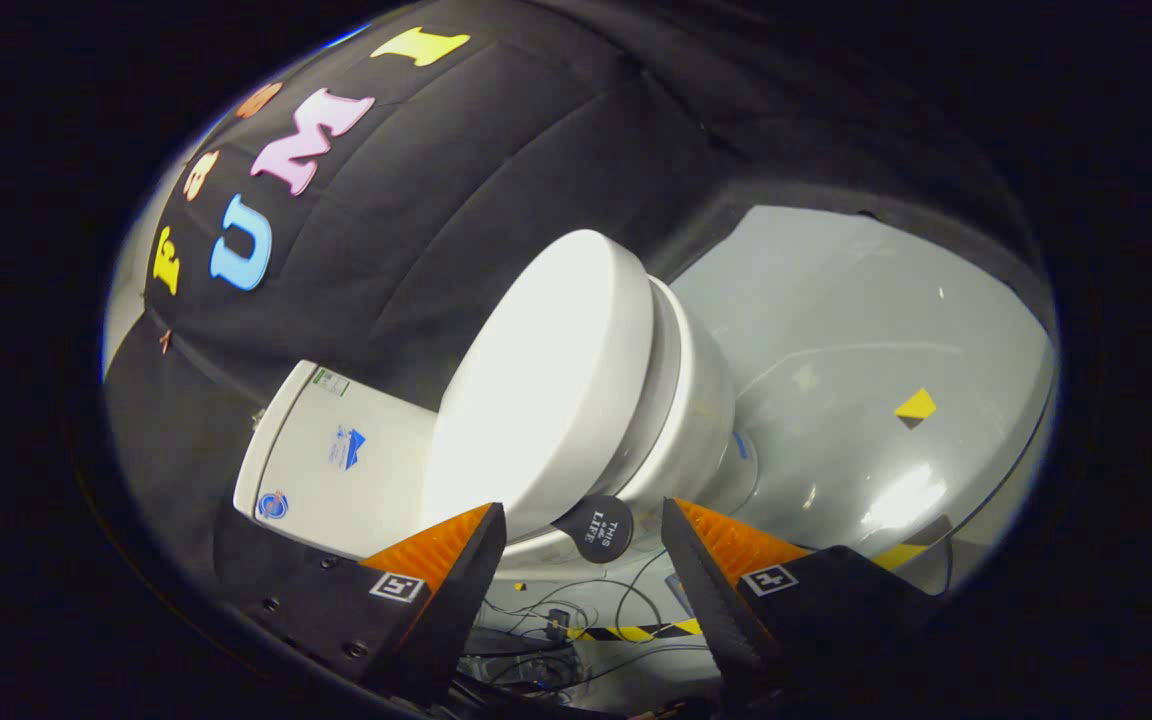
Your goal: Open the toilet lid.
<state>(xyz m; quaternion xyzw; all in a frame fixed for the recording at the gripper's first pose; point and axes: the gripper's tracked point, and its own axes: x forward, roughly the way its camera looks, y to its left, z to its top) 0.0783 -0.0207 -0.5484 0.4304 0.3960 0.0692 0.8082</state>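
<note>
My hand-held gripper, tilted, has fingers spread apart, holding nothing; the round black tab on the toilet lid sits between them.

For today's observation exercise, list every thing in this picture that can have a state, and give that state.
White plastic toilet lid: down on the seat, not yet lifted.
Round black tab on the lid's edge: ungripped, between the fingers.
White ceramic toilet tank: cover on.
Gripper: fingers open, either side of the tab.
</note>
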